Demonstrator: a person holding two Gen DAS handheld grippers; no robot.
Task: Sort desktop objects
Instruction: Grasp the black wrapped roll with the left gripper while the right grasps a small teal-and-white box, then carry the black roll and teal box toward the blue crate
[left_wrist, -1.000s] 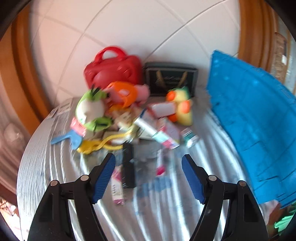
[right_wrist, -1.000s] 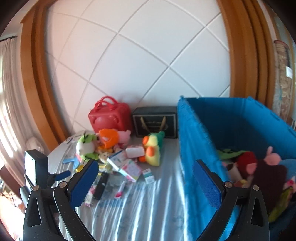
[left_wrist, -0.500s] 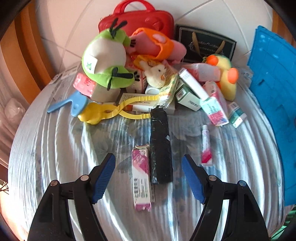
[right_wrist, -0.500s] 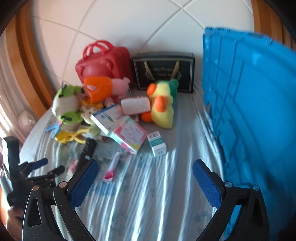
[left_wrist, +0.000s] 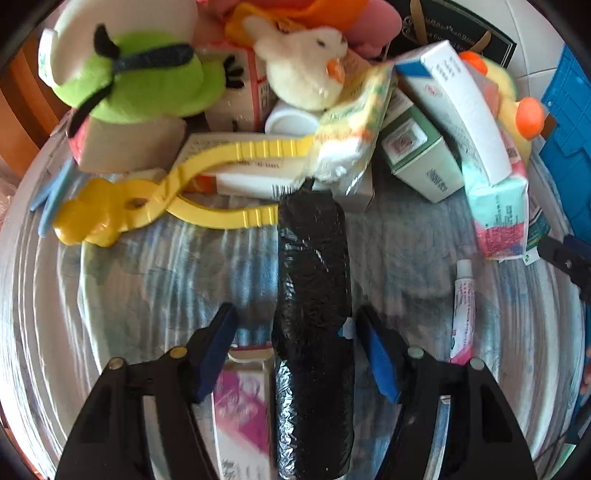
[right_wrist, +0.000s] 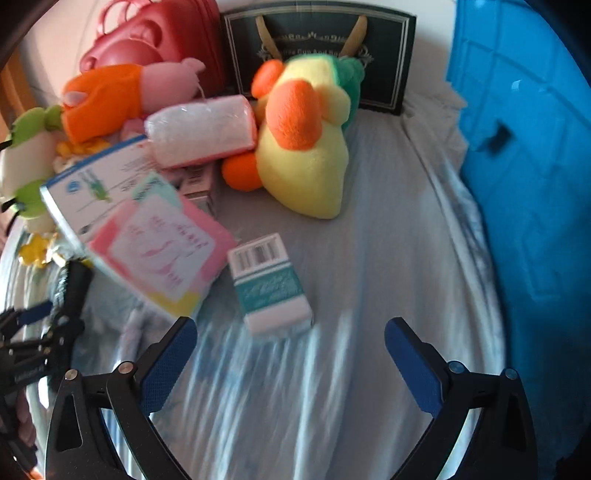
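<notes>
A black foil-wrapped roll (left_wrist: 312, 295) lies lengthwise on the grey cloth. My left gripper (left_wrist: 295, 321) straddles it with its jaws closing. The left pad still stands clear of the roll and the right pad is very near it. A pink and white flat box (left_wrist: 243, 406) lies under the left finger. My right gripper (right_wrist: 288, 332) hangs open just short of a small teal and white box (right_wrist: 271, 284), with nothing between its fingers. The left gripper (right_wrist: 33, 332) shows at that view's left edge.
A heap fills the back: green plush (left_wrist: 140, 81), white chick plush (left_wrist: 306, 74), yellow tongs (left_wrist: 166, 199), several cartons, a yellow duck plush (right_wrist: 303, 147), a red bag (right_wrist: 155, 33), a dark gift bag (right_wrist: 317, 48). A tube (left_wrist: 461, 314) lies right of the roll. A blue crate (right_wrist: 524, 147) walls the right side.
Both grippers have come down toward the cloth. The left one moved in over the black roll and its jaws narrowed. The right one swung from the crate to the small teal box.
</notes>
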